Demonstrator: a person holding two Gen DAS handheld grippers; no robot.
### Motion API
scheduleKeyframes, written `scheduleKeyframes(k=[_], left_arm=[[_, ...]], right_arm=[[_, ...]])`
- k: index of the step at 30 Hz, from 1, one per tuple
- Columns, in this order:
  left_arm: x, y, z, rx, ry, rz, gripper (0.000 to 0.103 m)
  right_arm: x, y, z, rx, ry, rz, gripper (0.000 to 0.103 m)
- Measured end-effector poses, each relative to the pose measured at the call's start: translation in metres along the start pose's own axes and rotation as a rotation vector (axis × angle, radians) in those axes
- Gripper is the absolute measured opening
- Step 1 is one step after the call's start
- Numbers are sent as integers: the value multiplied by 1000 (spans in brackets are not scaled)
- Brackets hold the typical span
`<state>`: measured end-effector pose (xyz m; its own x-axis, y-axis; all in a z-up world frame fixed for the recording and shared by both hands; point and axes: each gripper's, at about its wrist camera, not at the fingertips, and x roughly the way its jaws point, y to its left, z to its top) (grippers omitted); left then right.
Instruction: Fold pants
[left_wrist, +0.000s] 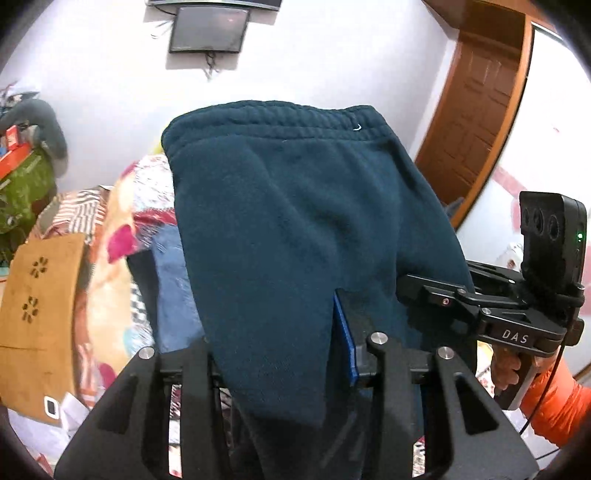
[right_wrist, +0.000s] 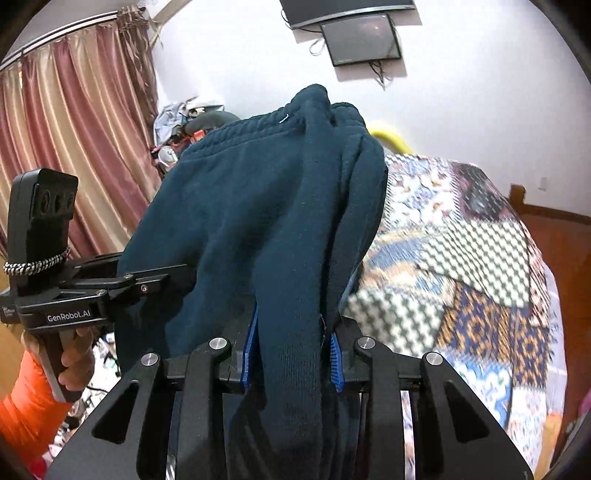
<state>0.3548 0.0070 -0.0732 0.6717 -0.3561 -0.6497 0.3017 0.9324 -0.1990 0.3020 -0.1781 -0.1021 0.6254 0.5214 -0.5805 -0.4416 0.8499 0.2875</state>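
Both grippers clamp the teal pants (left_wrist: 295, 206) and hold them above the patchwork bed (right_wrist: 461, 258): the left gripper (left_wrist: 280, 354) pinches one bunch, the right gripper (right_wrist: 291, 354) another. Seemingly mid-fold; next, lower the cloth flat onto the bed, edges aligned.

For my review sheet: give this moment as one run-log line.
object: dark teal fleece pants | left tool: shut on pants | right tool: shut on pants | pants: lifted above patchwork bedspread
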Motion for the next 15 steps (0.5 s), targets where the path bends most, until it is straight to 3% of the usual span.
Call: scheduleKeyframes(k=[7, 15], left_arm=[[23, 63, 19, -33, -18, 41, 39], [90, 127, 34, -52, 44, 68, 39]], right_arm=[[53, 6, 29, -4, 8, 28, 28], [138, -4, 47, 16, 91, 29, 28]])
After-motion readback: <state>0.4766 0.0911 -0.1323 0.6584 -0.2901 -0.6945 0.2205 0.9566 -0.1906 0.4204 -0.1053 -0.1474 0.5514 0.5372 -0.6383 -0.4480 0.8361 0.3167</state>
